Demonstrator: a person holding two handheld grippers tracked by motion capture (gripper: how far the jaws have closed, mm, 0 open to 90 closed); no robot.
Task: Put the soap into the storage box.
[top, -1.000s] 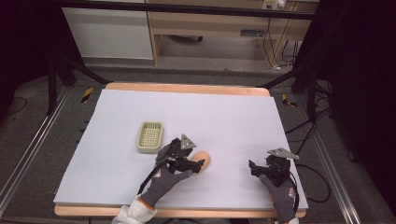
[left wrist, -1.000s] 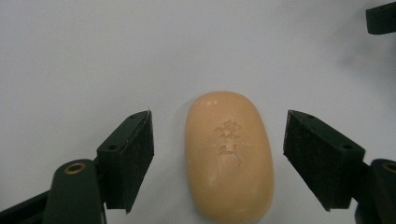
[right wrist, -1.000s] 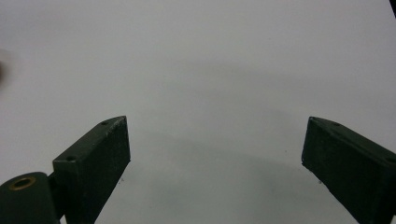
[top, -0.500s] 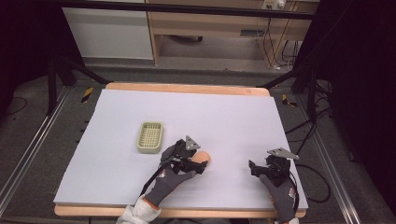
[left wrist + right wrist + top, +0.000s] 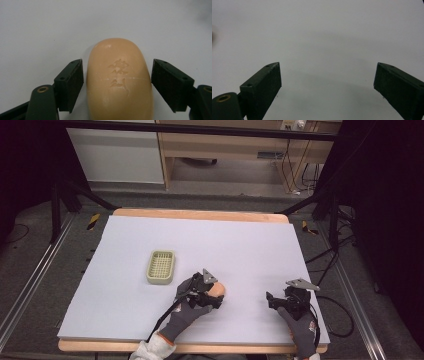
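Soap bar [image 5: 120, 80] on worktop [image 5: 250, 245], between left tool [image 5: 116, 82] jaws, small gaps both sides, not clamped. Right tool [image 5: 327, 85] wide, well right of soap.

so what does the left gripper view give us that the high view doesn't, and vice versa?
Left gripper view: the stamped characters on top of the soap bar, and a thin gap between it and each black jaw, so the left gripper straddles it without clamping.

High view: the yellow-green basket left of the soap, the right gripper resting apart on the white table cover, and both gloved hands.

Both: the soap bar between the left gripper's jaws, lying on the cover.
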